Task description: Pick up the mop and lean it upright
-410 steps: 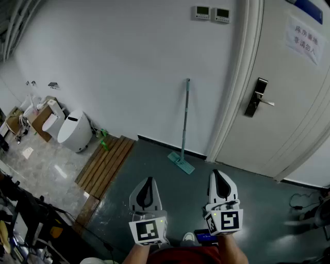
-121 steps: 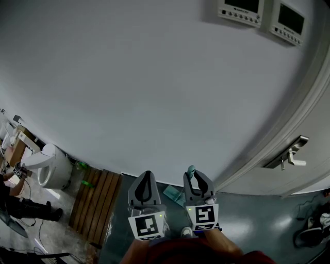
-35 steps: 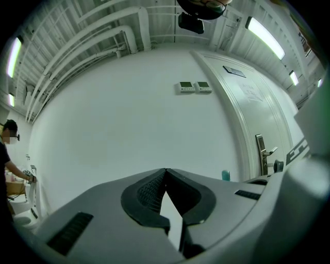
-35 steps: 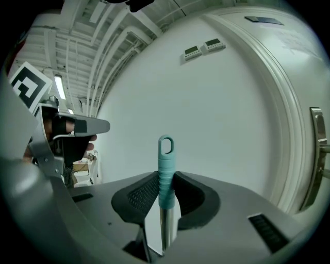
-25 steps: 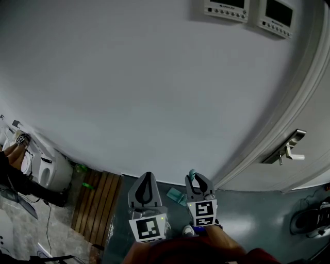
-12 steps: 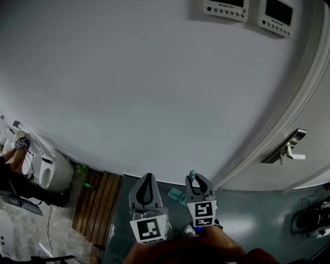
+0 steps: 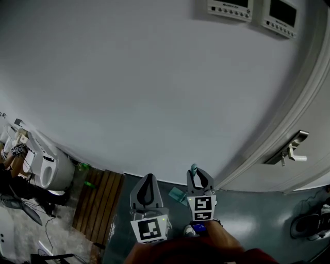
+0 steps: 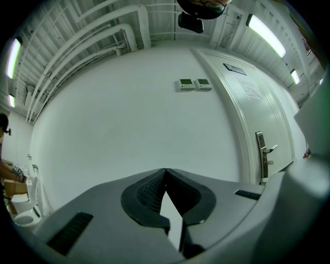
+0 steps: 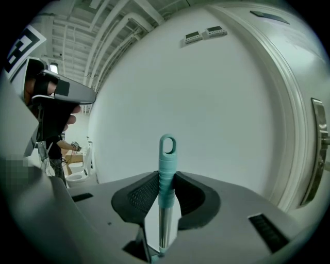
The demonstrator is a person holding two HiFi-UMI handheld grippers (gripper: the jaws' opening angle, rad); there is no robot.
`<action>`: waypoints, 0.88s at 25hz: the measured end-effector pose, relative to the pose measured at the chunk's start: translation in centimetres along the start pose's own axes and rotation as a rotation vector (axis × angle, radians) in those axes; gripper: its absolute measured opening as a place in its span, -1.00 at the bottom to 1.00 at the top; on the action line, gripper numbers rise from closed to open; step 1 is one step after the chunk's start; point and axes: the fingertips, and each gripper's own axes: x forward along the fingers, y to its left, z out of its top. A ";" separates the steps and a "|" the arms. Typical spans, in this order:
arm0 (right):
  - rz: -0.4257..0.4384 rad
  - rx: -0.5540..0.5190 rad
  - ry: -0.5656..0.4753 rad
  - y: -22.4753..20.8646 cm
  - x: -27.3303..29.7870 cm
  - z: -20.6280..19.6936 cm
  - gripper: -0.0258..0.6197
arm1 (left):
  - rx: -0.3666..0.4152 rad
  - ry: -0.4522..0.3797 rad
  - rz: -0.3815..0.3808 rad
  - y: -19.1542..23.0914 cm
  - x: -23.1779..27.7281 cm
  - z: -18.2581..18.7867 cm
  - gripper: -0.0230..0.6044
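Right claw (image 9: 166, 179) is clenched on the mop (image 9: 166, 154), pinching the ribbed teal plastic grip just below the oval hanging loop at the top. Under the grip the pole turns to shiny bare metal. The pads (image 9: 142, 193) are black rubber with a fine cross-hatch texture, set in smooth grey plastic shells. The mop stands upright, right in front of a plain matte white wall (image 7: 129, 77). From the head view you can see its flat teal rectangular head (image 7: 178, 195) down on the dark grey floor (image 7: 247, 216) near the foot of the wall (can't tell if the top actually touches the wall). Left claw (image 8: 165, 172) is closed with nothing in it, tips meeting in a point, held level beside the right one. Further out there's a white panelled door (image 7: 314, 139) with a metal lever handle (image 7: 292, 151) to the right, two small boxy wall panels (image 7: 230, 8) up high, and a slatted wooden platform (image 7: 98, 201) and a rounded white toilet (image 7: 49, 167) off to the left
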 end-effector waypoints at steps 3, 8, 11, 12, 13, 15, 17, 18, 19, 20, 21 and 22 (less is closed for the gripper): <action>-0.020 -0.004 -0.003 -0.8 1.2 0.1 -0.59 | 0.007 -0.001 0.001 0.1 0.1 0.0 -0.88; -0.043 -0.013 -0.005 -1.9 3.1 0.3 -0.58 | 0.013 0.000 0.005 0.4 0.0 0.0 -0.88; -0.057 -0.015 -0.011 -2.2 4.3 0.4 -0.58 | 0.011 -0.001 0.005 0.5 0.0 0.1 -0.88; -0.060 -0.016 -0.012 -2.3 4.6 0.5 -0.58 | 0.011 0.000 0.006 0.5 -0.1 0.1 -0.88; -0.063 -0.016 -0.015 -2.3 5.0 0.5 -0.58 | 0.012 0.001 0.007 0.5 -0.1 0.2 -0.88; -0.073 -0.021 -0.025 -2.2 5.5 0.6 -0.58 | 0.019 0.000 0.008 0.6 -0.3 0.2 -0.88; -0.087 -0.027 -0.032 -2.3 6.1 0.6 -0.57 | 0.025 -0.003 0.008 0.6 -0.4 0.2 -0.88; -0.092 -0.028 -0.033 -2.4 6.4 0.6 -0.57 | 0.026 -0.003 0.007 0.6 -0.5 0.1 -0.88; -0.097 -0.028 -0.033 -2.4 6.7 0.7 -0.57 | 0.026 -0.001 0.007 0.7 -0.5 0.1 -0.88; -0.100 -0.030 -0.032 -2.5 7.0 0.7 -0.57 | 0.026 0.000 0.008 0.7 -0.6 0.1 -0.88; -0.102 -0.034 -0.031 -2.5 7.3 0.7 -0.57 | 0.026 0.001 0.009 0.7 -0.7 0.1 -0.88; -0.104 -0.039 -0.029 -2.6 7.6 0.7 -0.57 | 0.026 0.001 0.009 0.8 -0.7 0.2 -0.88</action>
